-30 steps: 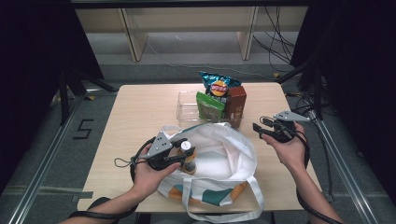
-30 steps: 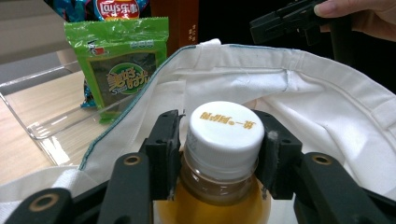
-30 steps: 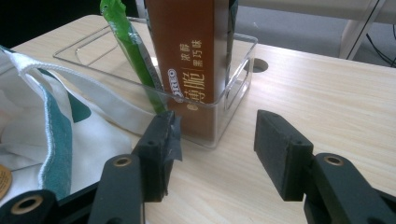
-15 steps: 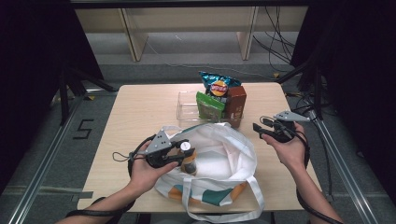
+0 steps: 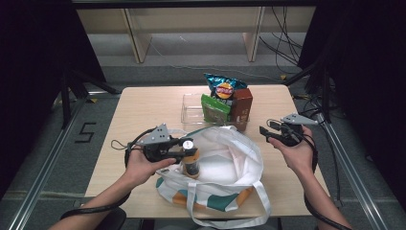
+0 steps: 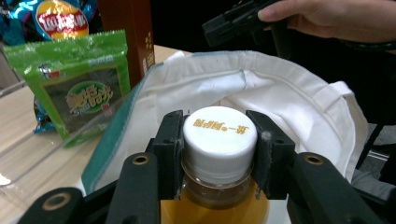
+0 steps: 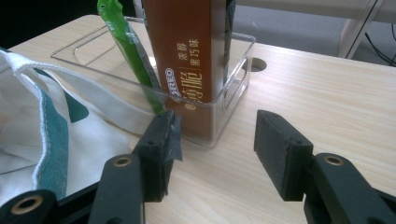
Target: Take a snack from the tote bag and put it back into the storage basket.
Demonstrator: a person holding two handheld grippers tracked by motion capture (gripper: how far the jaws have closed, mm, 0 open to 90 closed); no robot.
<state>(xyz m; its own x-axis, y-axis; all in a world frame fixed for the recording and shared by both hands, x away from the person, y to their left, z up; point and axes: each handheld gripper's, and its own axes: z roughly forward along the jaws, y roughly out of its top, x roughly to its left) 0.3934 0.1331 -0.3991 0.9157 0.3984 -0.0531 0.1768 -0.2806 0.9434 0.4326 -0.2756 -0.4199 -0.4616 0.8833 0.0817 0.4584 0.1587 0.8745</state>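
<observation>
High view is showing us holding a bottle (image 5: 192, 160) of amber drink over the open mouth of the white tote bag (image 5: 225, 163), which is lying on the tabletop (image 5: 143, 110). Our left claw (image 5: 184, 151) is pinching the bottle just under its white cap (image 6: 219, 137); those jaws have just been closing, and the pads are sitting on either side of the cap and neck. Our right claw (image 7: 215, 149) is standing spread with nothing between the pads, hovering near the corner of the clear plastic bin (image 7: 233, 88).

We are judging the main risk to be a slip: the grip is landing on the smooth cap and narrow neck, so the heavy body could swing or drop out, falling onto the bag's rim rather than inside. The bag's soft mouth could also be folding shut under the bottle, since the right claw is not holding it open.

We are counting one bottle, one tote bag, one clear bin, one brown biscuit box (image 5: 241, 103), one green snack packet (image 5: 212, 109) and one blue crisp bag (image 5: 224, 87).
</observation>
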